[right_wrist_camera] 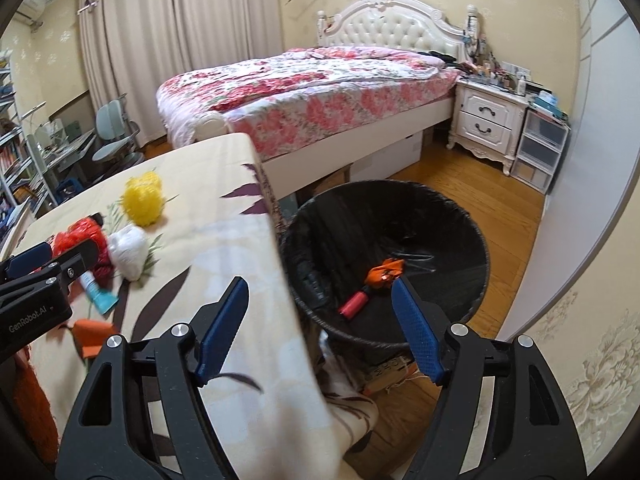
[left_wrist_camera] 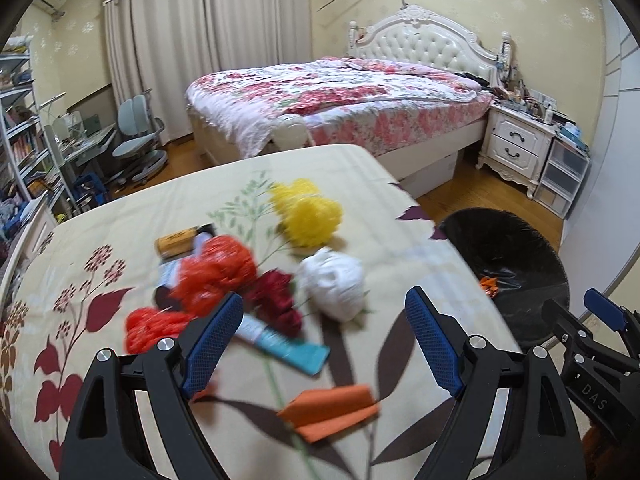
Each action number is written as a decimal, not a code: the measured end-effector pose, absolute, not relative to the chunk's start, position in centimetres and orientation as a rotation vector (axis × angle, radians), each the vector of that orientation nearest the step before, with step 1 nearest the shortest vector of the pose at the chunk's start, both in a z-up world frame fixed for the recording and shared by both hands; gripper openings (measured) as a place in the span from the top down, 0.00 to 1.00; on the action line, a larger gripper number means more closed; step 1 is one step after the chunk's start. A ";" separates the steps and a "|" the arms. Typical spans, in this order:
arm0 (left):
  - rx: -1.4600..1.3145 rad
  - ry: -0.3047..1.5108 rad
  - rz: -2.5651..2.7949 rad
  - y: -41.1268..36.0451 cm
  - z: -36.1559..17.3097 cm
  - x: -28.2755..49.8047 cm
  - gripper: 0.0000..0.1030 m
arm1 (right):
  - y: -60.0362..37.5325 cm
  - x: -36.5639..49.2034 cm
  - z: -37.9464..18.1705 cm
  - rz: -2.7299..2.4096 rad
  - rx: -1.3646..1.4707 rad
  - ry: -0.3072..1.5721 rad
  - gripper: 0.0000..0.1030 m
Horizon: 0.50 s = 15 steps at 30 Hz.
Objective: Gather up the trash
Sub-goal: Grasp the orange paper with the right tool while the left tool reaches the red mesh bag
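Note:
Trash lies on a cloth-covered table [left_wrist_camera: 100,240]: a yellow mesh ball [left_wrist_camera: 308,212], a white crumpled bag [left_wrist_camera: 334,282], red-orange mesh [left_wrist_camera: 216,268], a dark red clump [left_wrist_camera: 276,300], a teal tube [left_wrist_camera: 288,346], a brown bottle [left_wrist_camera: 180,242] and an orange paper piece [left_wrist_camera: 332,406]. My left gripper [left_wrist_camera: 324,344] is open and empty above the tube and paper. My right gripper [right_wrist_camera: 320,324] is open and empty over the table's right edge, beside the black-lined bin [right_wrist_camera: 472,240]. The bin holds an orange wrapper [right_wrist_camera: 386,272] and a red cylinder [right_wrist_camera: 354,304].
A bed with a floral quilt [left_wrist_camera: 340,96] stands behind the table. A white nightstand [left_wrist_camera: 516,144] and plastic drawers [left_wrist_camera: 560,176] are at the right wall. A desk chair [left_wrist_camera: 136,144] and shelves [left_wrist_camera: 20,140] are at the left. Wooden floor [right_wrist_camera: 460,176] surrounds the bin.

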<state>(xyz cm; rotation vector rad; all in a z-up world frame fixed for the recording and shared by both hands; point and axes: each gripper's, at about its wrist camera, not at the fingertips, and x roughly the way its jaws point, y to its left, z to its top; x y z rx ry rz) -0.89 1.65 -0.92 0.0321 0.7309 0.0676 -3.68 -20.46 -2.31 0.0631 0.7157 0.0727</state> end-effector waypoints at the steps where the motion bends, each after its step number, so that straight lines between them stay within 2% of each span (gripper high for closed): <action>1: 0.028 0.732 0.077 2.2 -1.0 -1.3 0.20 | -20.0 -3.9 -2.3 0.083 0.060 0.718 0.30; 10: 0.005 0.735 0.169 7.3 -1.3 -5.0 0.20 | -15.3 -5.7 -2.0 0.206 0.035 0.730 0.29; 15: -0.019 0.744 0.238 10.4 -1.8 -6.4 0.20 | -12.2 -6.3 -2.1 0.279 0.014 0.738 0.23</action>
